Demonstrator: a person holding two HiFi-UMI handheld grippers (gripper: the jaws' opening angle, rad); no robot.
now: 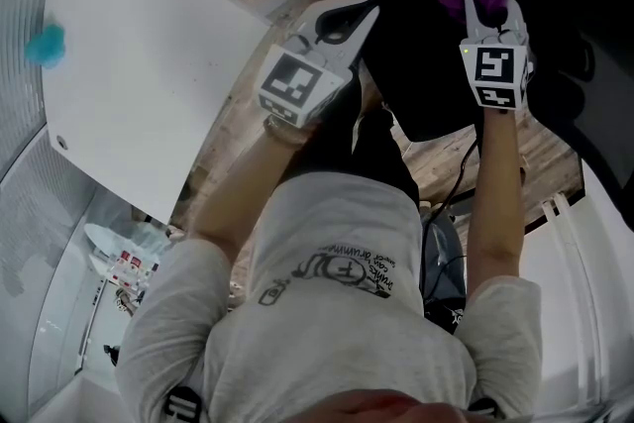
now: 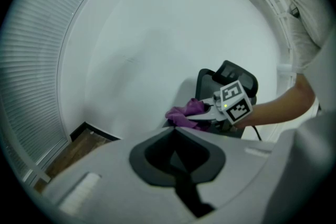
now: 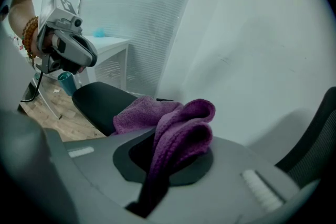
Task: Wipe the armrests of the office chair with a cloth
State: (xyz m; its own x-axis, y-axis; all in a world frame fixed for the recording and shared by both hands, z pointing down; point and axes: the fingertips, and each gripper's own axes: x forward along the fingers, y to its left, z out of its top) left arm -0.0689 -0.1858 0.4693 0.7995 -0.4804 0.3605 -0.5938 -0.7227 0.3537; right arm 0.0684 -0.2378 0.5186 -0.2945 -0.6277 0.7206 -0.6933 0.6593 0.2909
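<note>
The right gripper (image 3: 157, 165) is clamped on the purple cloth (image 3: 176, 123). The office chair's black pad (image 3: 97, 99) lies just beyond it, leftward. The left gripper (image 2: 176, 155) is closed and empty.

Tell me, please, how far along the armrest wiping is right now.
Done: the purple cloth is clamped in the right tongs. In hand: the cloth is held down at the black office chair, seemingly against a padded part. The left tongs are shut and empty beside it. Left: nothing shows an armrest finished, so probably both remain.
</note>
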